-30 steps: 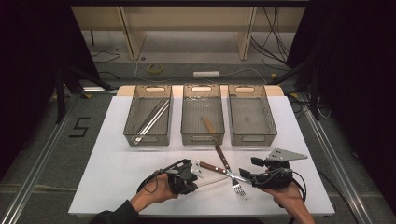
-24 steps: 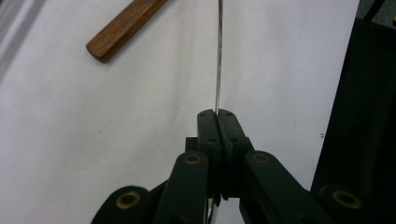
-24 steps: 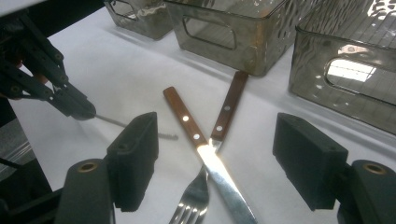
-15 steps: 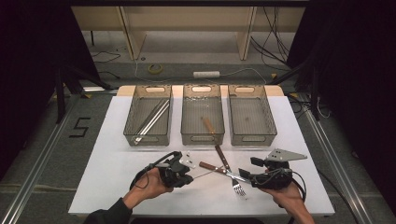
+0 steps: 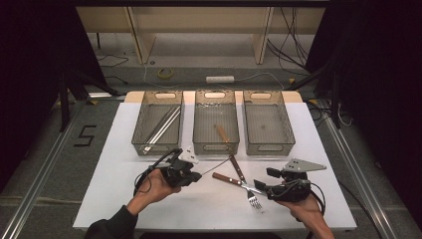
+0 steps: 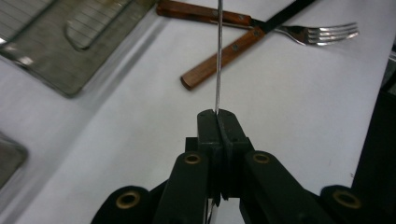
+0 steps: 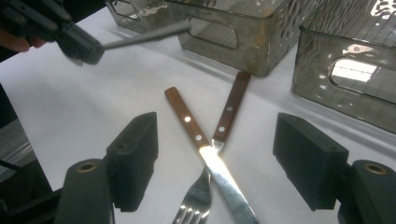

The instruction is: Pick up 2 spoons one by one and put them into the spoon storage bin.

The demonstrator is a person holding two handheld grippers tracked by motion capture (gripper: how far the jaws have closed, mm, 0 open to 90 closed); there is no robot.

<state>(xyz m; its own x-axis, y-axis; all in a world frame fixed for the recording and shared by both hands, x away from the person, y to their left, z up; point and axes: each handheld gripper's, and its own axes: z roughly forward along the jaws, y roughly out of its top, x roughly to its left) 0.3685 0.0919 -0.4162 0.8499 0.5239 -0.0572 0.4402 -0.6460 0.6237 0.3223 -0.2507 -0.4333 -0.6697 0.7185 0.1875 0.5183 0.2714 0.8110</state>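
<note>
Clearly "5" marked on floor (image 5: 85,135), L tool (image 6: 217,116) clamped on thin metal rod (image 6: 218,56), R tool (image 7: 224,163) apart.

Two hand-held grippers, both black plastic. The left gripper (image 5: 191,172) carries a small pale grey plate on top and trails a looping black cable; the forearm behind it wears a dark sleeve. The right gripper (image 5: 266,186) bears a larger grey three-cornered plate, with black cable curling beside the wrist. Seen close, each jaw is a blocky black pad on a rounded black arm — brass-coloured rings mark the pivot holes near the base.
</note>
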